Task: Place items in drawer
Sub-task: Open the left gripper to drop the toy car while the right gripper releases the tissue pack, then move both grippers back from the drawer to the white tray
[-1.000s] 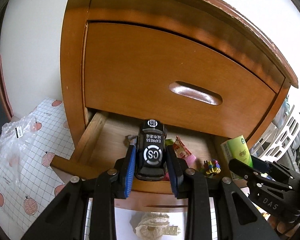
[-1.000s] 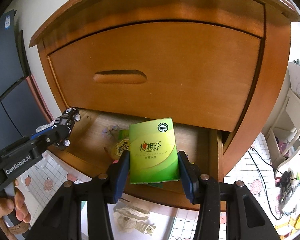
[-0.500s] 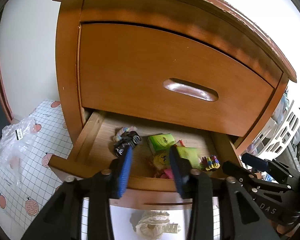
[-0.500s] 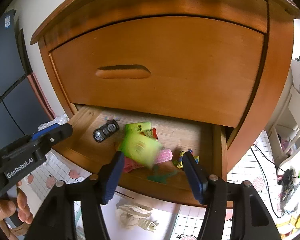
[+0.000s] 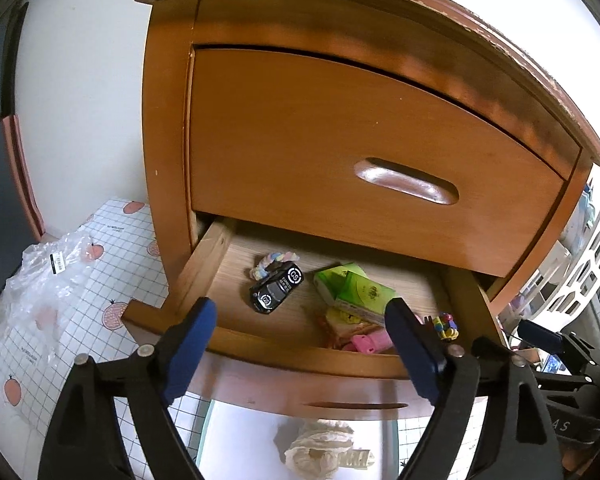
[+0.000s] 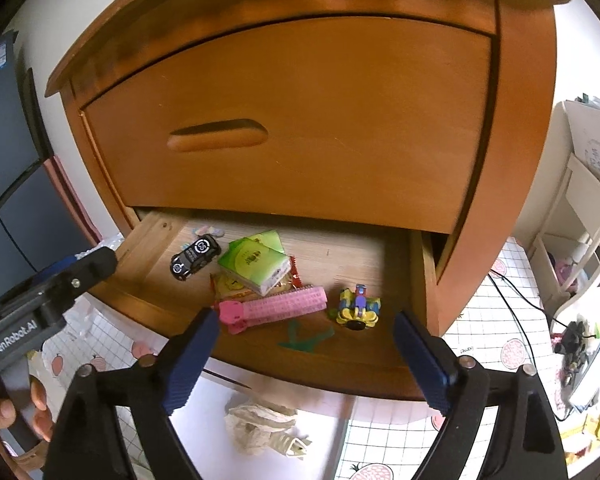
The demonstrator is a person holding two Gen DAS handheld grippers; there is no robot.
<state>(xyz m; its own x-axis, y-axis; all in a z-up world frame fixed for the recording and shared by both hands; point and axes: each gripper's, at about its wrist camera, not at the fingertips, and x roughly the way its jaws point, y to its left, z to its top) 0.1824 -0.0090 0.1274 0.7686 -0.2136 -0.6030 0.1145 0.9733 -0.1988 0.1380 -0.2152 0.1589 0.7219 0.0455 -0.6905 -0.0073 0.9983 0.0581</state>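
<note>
Checked floor mats with fruit prints surround a wooden nightstand whose lower drawer stands pulled out. Inside lie a black toy car, a green tissue pack, a pink comb and a small yellow toy. Both the left gripper and the right gripper hang wide open, holding nothing.

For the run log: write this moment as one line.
left gripper: open, empty | right gripper: open, empty | toy car: in drawer | green tissue pack: in drawer, on snack packet | drawer: open

Glossy varnished wood drawer.
</note>
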